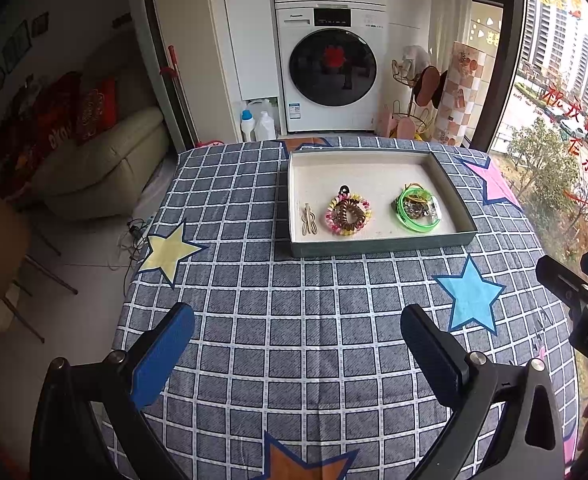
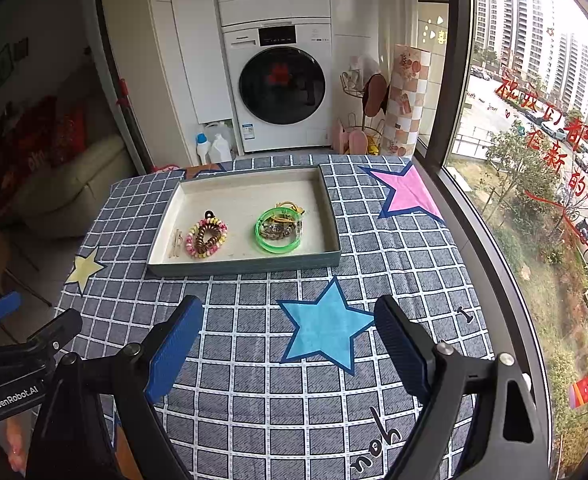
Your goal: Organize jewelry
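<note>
A shallow grey tray [image 1: 377, 245] [image 2: 246, 265] with a cream floor sits on the checked tablecloth. Inside it lie a gold hair clip [image 1: 308, 219] [image 2: 176, 243], a bundle of coiled hair ties [image 1: 349, 214] [image 2: 206, 237] in pink, yellow and brown, and a green bangle [image 1: 418, 209] [image 2: 278, 230] ringing a heap of small jewelry. My left gripper [image 1: 297, 346] hovers open over the cloth, well short of the tray. My right gripper [image 2: 288, 339] is open too, above a blue star [image 2: 325, 322], with nothing between its fingers.
The table [image 1: 294, 380] carries a grey checked cloth with yellow [image 1: 168, 251], blue [image 1: 471, 297] and pink [image 2: 407, 192] stars. Beyond its far edge stand a washing machine [image 1: 331, 74], detergent bottles [image 1: 258, 122] and a shoe rack [image 1: 415, 98]. A window runs along the right.
</note>
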`<state>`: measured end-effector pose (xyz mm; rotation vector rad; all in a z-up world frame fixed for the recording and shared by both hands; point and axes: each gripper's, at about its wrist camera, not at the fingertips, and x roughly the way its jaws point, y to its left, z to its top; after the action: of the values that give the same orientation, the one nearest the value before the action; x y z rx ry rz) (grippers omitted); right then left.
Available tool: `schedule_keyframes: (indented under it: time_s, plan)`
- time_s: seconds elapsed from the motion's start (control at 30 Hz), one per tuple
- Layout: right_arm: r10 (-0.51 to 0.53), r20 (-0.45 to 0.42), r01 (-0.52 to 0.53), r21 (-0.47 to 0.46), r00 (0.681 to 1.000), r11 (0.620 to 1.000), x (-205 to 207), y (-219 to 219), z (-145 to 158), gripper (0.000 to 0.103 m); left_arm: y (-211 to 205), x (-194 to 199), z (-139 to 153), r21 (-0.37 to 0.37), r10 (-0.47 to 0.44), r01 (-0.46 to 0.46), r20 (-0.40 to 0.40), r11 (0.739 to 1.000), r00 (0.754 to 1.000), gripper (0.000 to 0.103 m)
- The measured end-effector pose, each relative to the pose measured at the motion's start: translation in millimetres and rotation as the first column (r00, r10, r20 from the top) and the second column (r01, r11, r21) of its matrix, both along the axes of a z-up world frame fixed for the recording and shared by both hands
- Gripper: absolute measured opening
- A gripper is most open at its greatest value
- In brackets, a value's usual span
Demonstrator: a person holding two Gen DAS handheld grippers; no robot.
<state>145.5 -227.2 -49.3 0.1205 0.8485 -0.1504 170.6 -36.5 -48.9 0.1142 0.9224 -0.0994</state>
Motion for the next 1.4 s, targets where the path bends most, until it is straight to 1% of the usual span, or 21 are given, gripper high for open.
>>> schedule_keyframes:
  time_s: [1.4]
  plan:
    - [0.001, 0.003, -0.001, 0.008, 1.000, 1.000, 2.4, 1.3, 4.4, 0.089, -2.7, -2.1, -0.6, 0.002, -0.006, 0.006, -0.007, 1.000, 1.000, 0.103]
